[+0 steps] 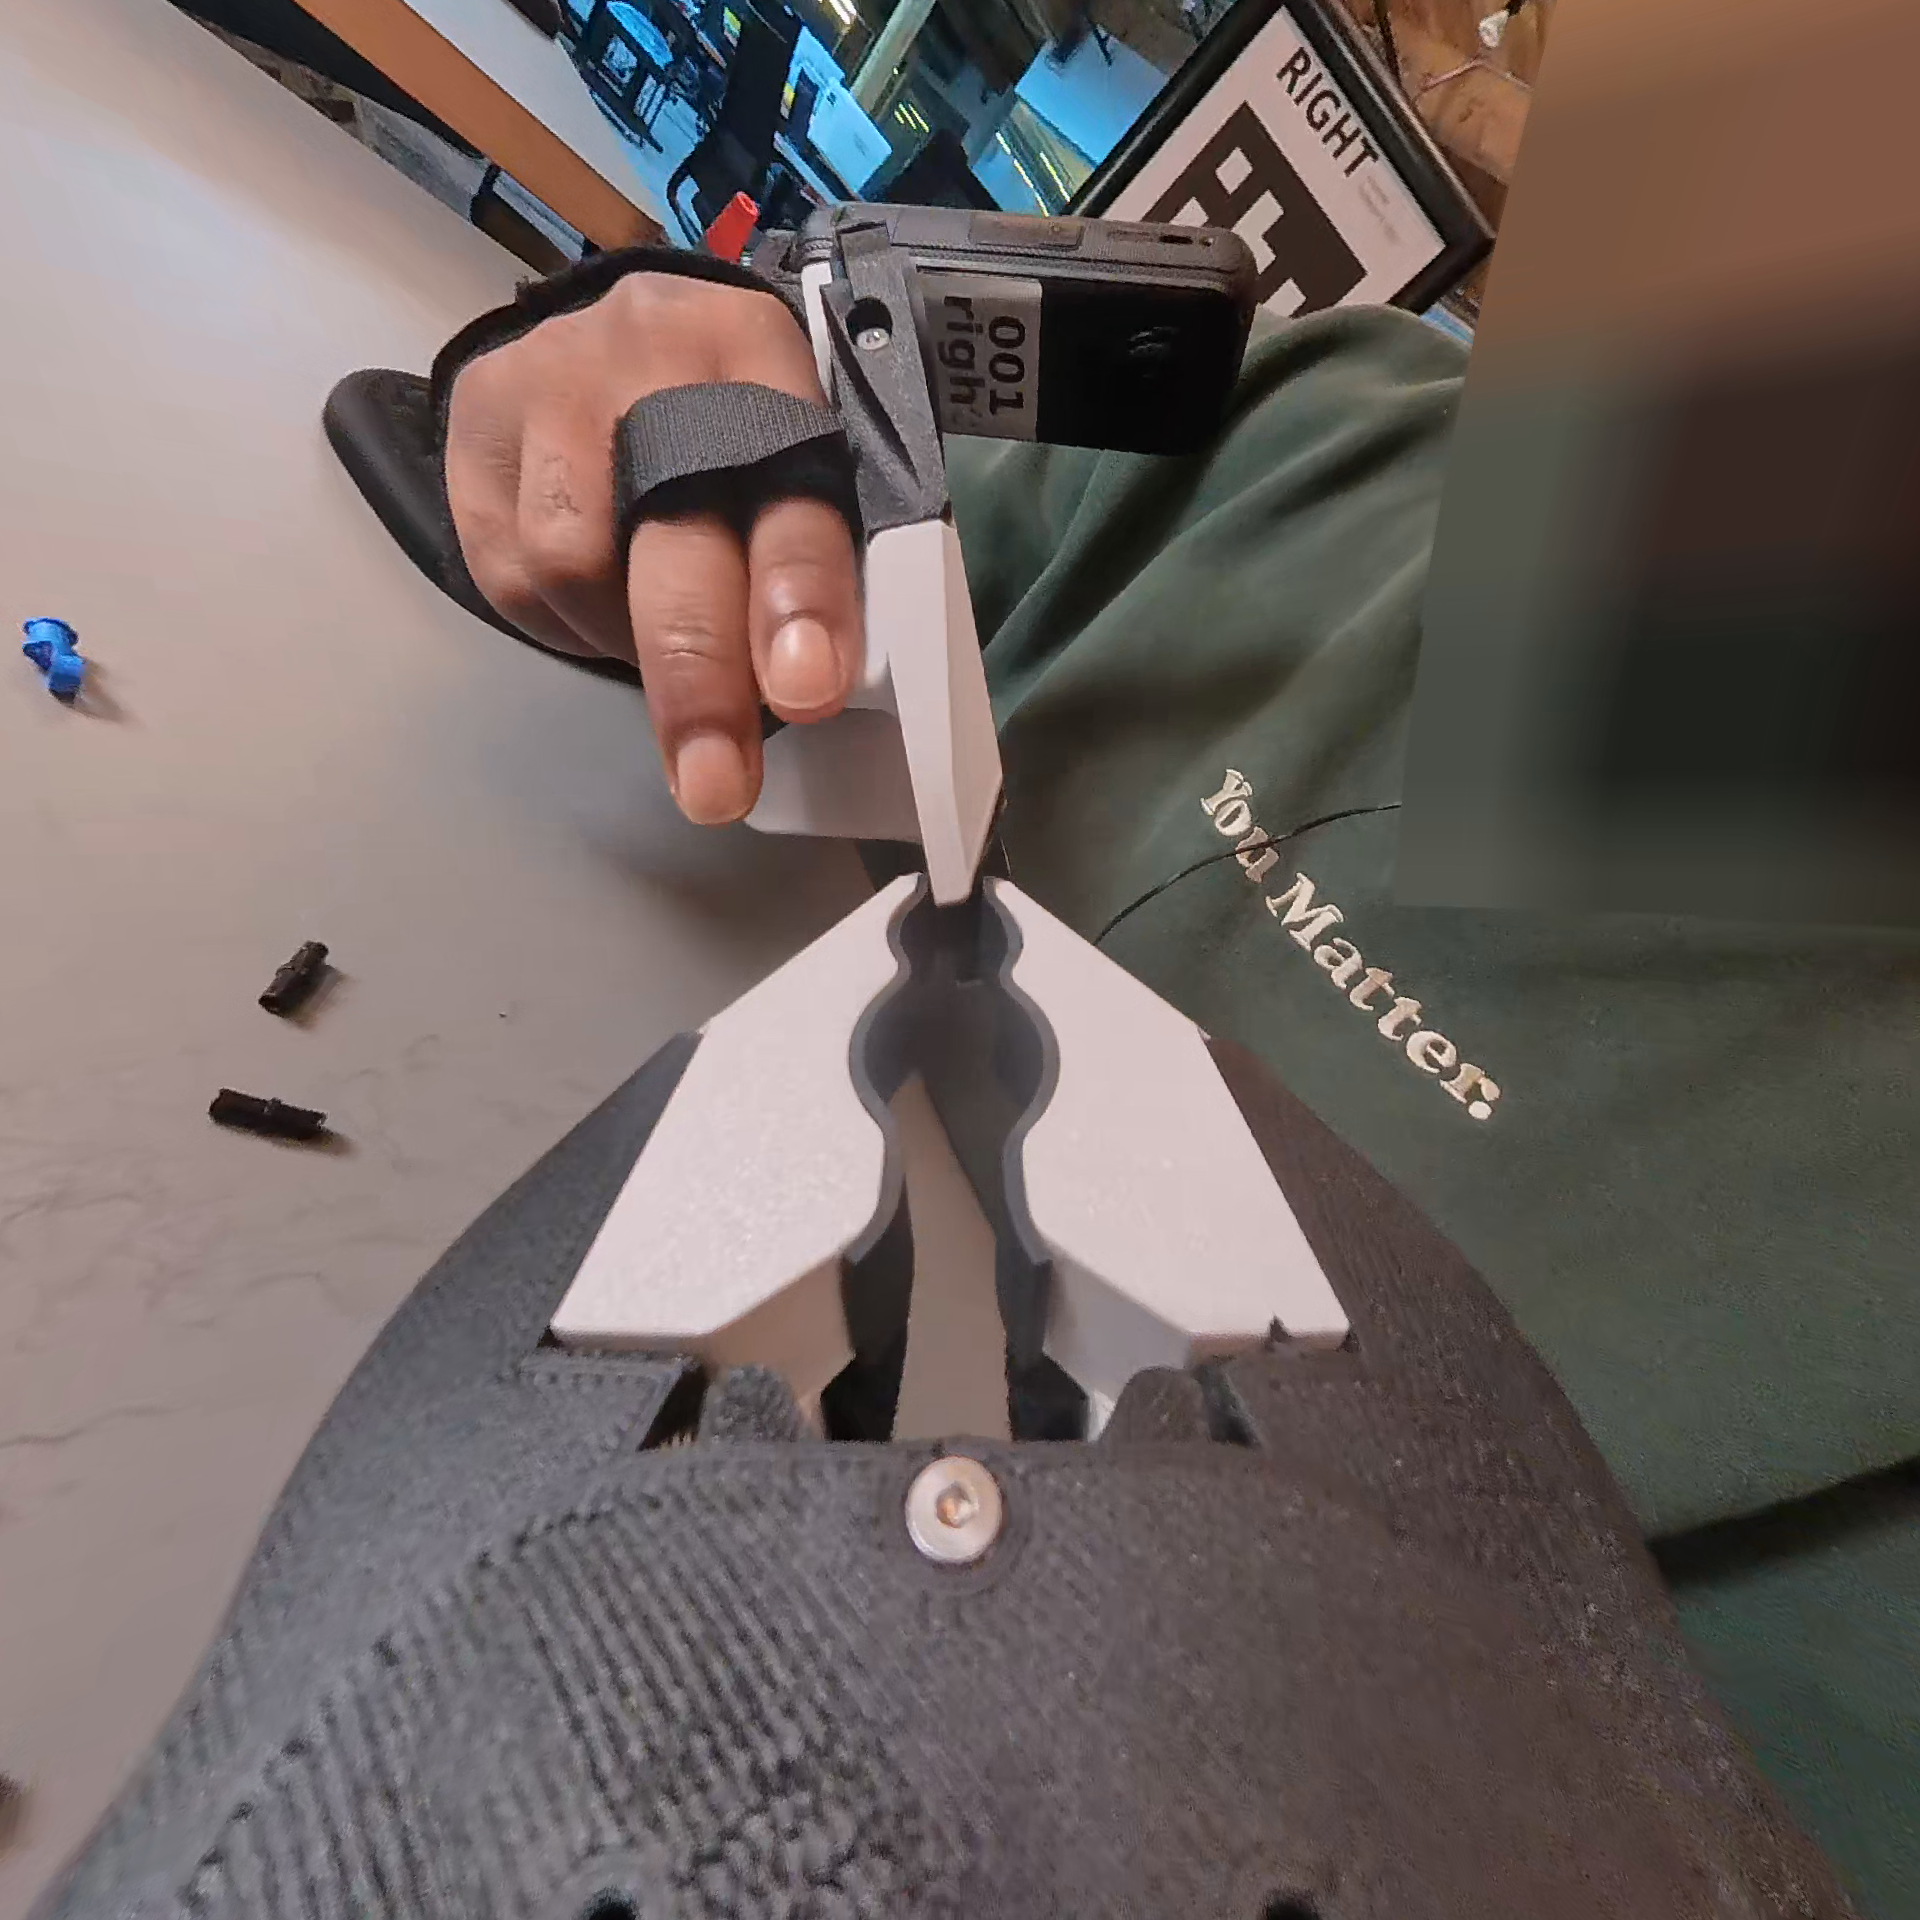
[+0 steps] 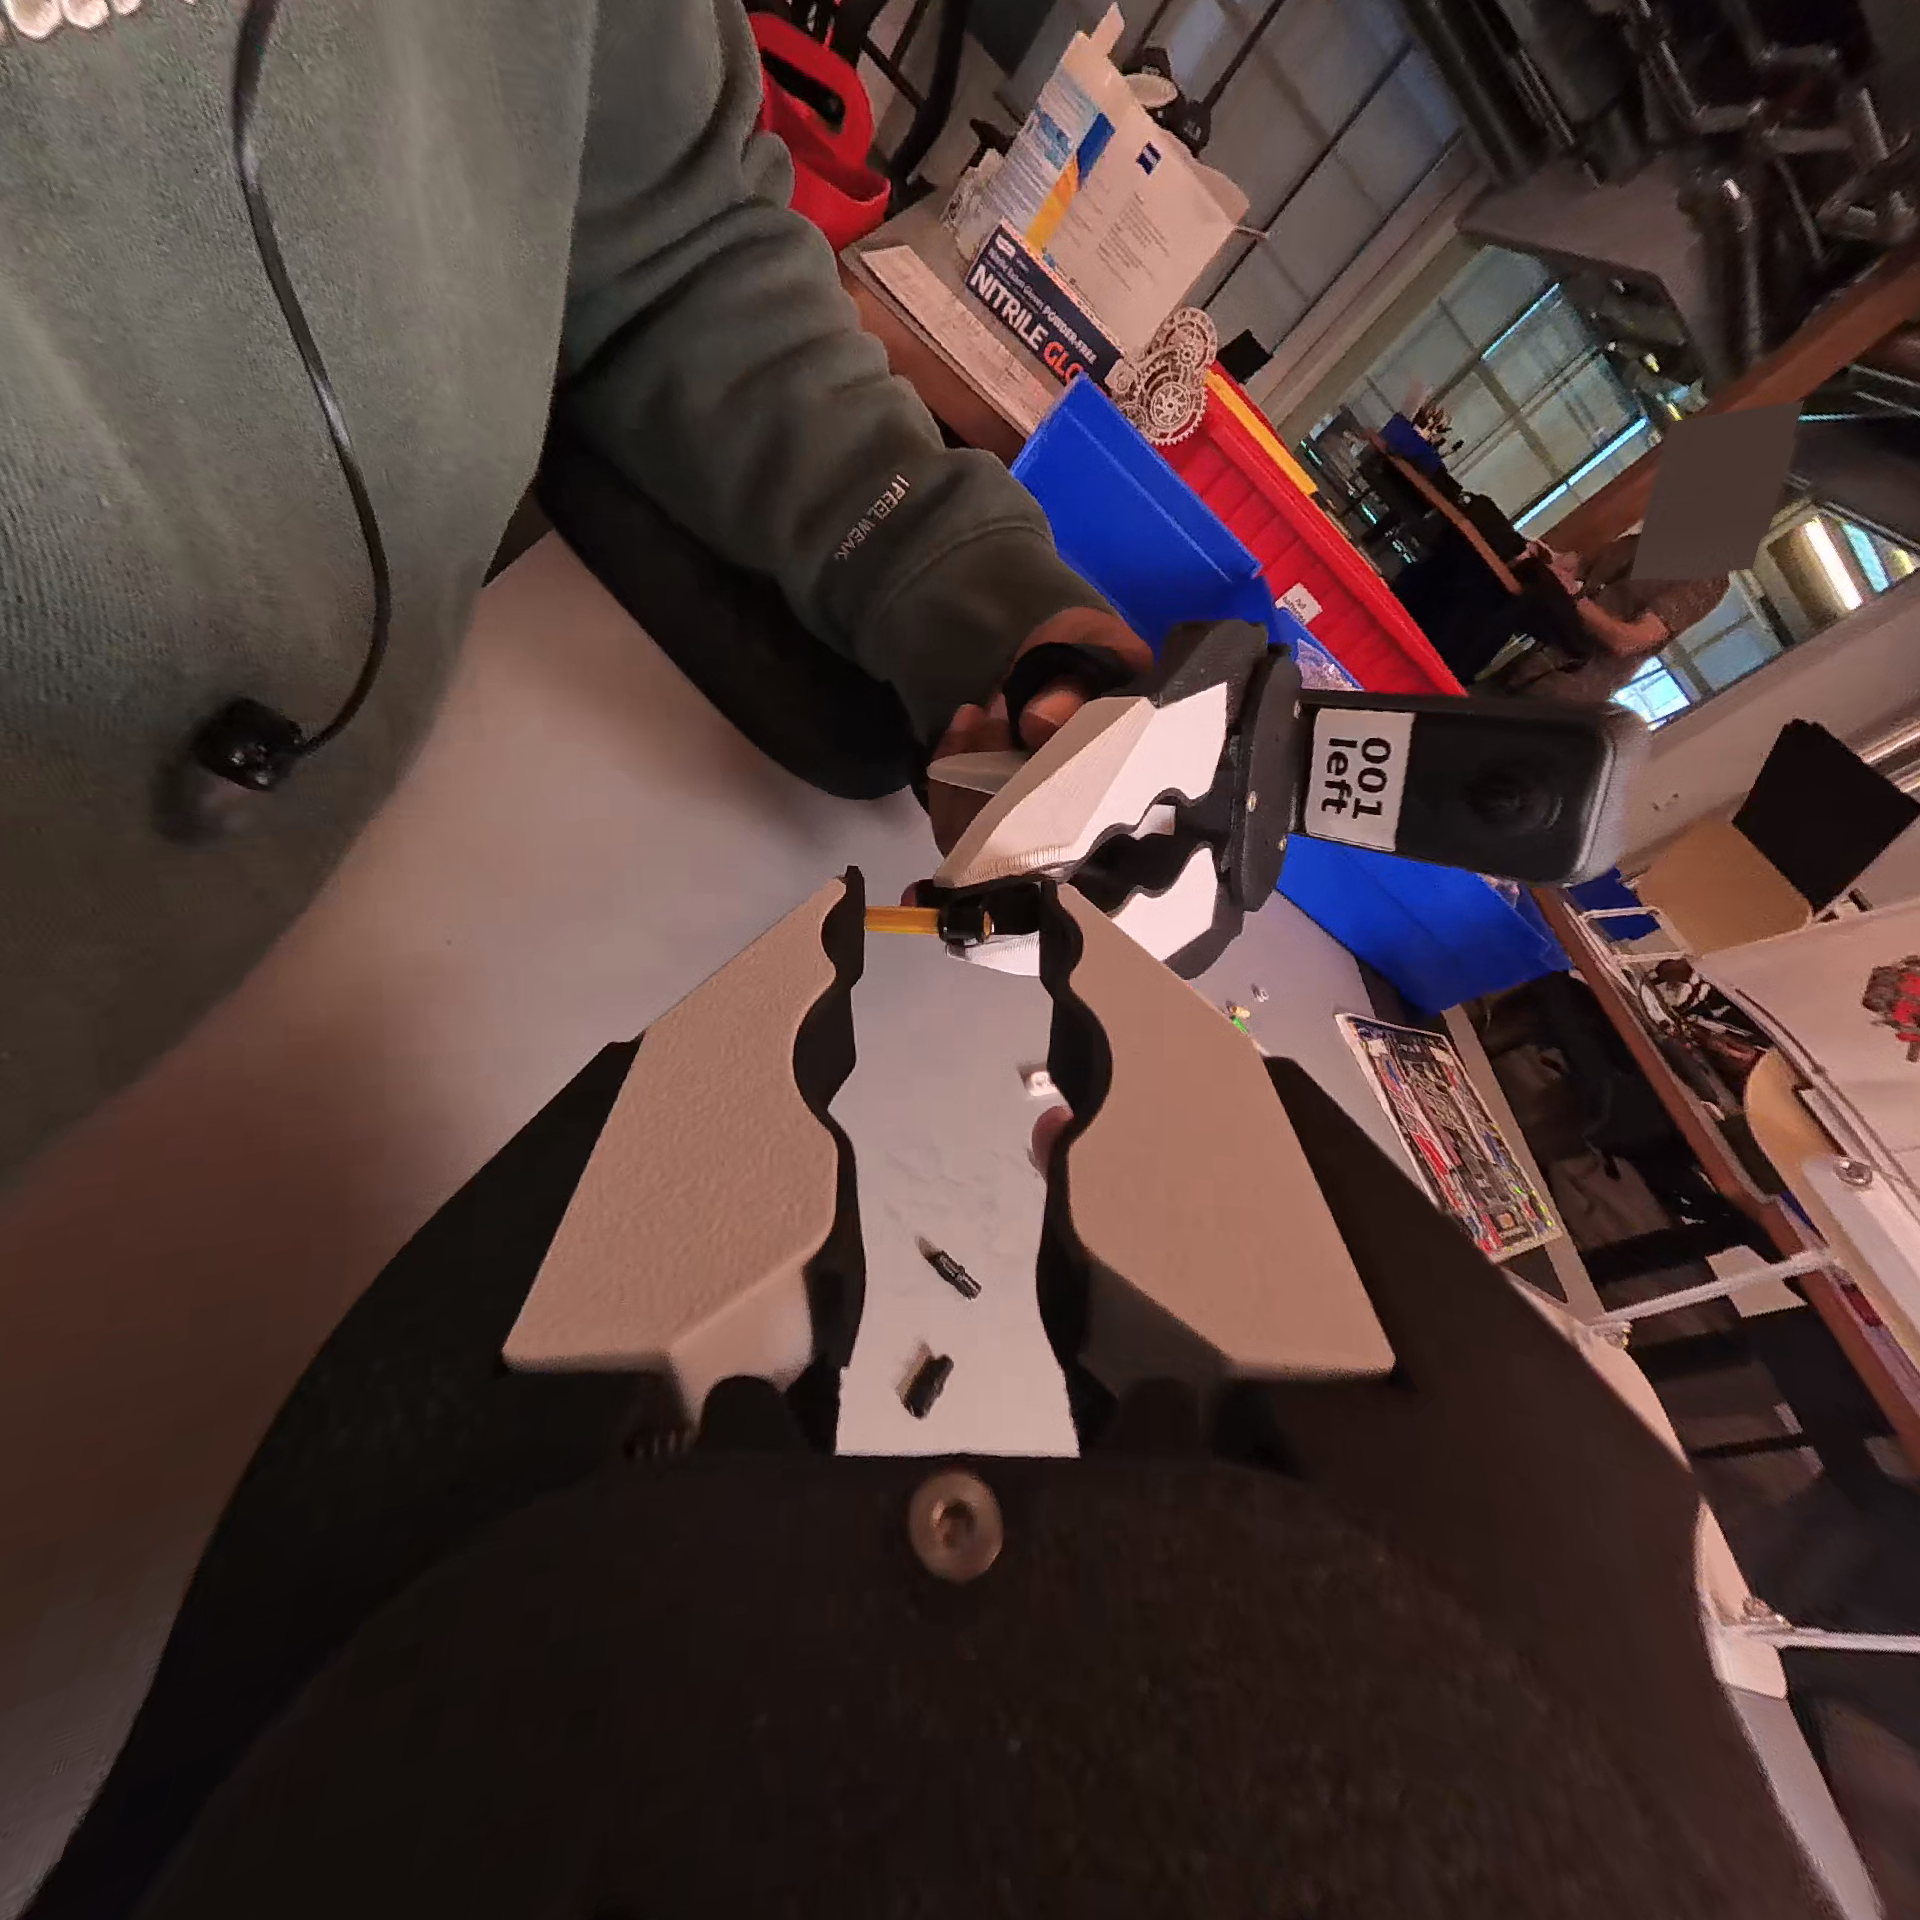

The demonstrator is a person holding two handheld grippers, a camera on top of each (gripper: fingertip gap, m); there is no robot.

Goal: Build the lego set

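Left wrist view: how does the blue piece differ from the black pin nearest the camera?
The blue piece is stubby with a collar; the black pin is slim and straight. The blue piece lies farther off, by the picture's left edge; the black pin lies nearer the left tool. Both rest loose on the table, untouched.

Pale table (image 2: 644, 790); bright windows (image 2: 1507, 364)

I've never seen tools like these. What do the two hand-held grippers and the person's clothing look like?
Each hand-held gripper, left and right, has two pale grey fingers with wavy dark inner edges, a textured black body, and a dark labelled camera. The person wears a green sweatshirt and black finger straps.
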